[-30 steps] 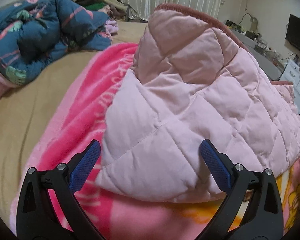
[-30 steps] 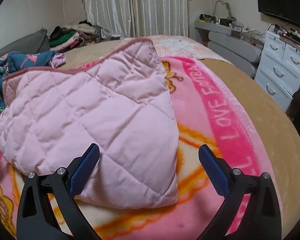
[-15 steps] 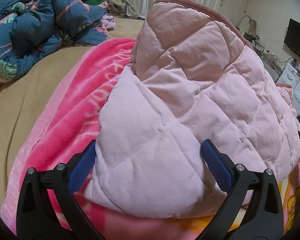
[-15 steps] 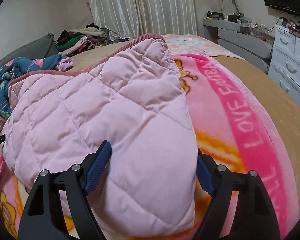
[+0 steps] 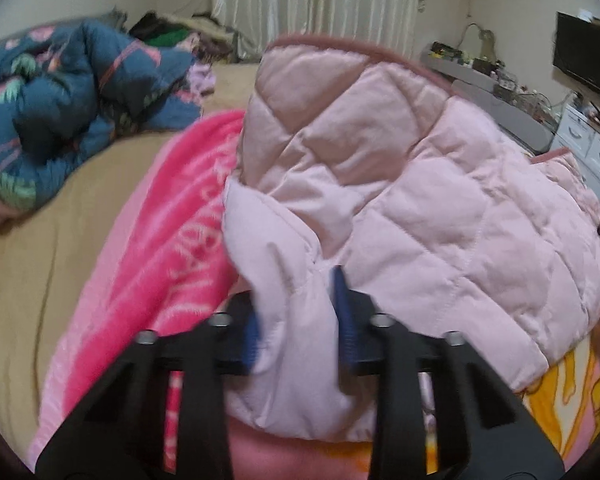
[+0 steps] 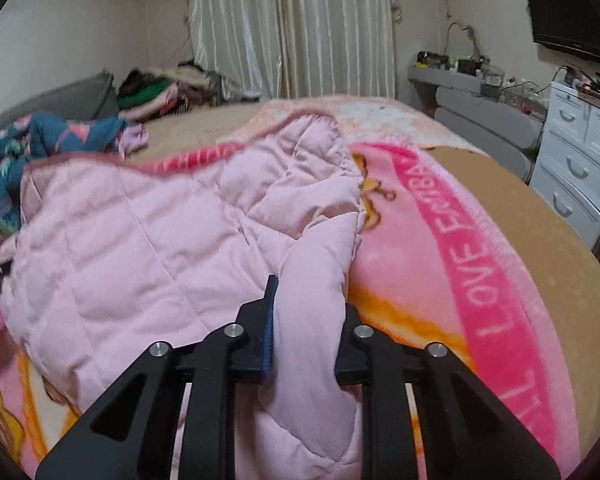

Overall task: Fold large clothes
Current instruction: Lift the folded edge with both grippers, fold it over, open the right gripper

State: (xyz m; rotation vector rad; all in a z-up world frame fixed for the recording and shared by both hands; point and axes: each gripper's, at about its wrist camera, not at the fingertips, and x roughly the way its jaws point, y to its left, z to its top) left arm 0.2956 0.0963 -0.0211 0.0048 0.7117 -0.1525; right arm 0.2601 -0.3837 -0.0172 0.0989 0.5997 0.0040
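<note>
A pale pink quilted garment (image 5: 440,208) with a darker pink trim lies folded on a bright pink printed blanket (image 5: 172,248) on the bed. My left gripper (image 5: 296,316) is shut on the garment's near left corner, the fabric bunched between the blue pads. In the right wrist view the same garment (image 6: 140,248) spreads to the left, and my right gripper (image 6: 306,312) is shut on its near right corner. The pinched fabric hides the right pad.
A crumpled dark blue floral quilt (image 5: 60,104) lies at the bed's far left. Stacked clothes (image 6: 156,88) sit by the curtains. A white dresser (image 6: 580,160) and grey desk (image 6: 480,100) stand right of the bed, a TV (image 6: 572,28) above. The tan bed sheet (image 5: 32,264) shows around the blanket.
Both grippers, open around the garment's near corners before, have closed on the fabric. The pinched corners are now bunched and drawn up.
</note>
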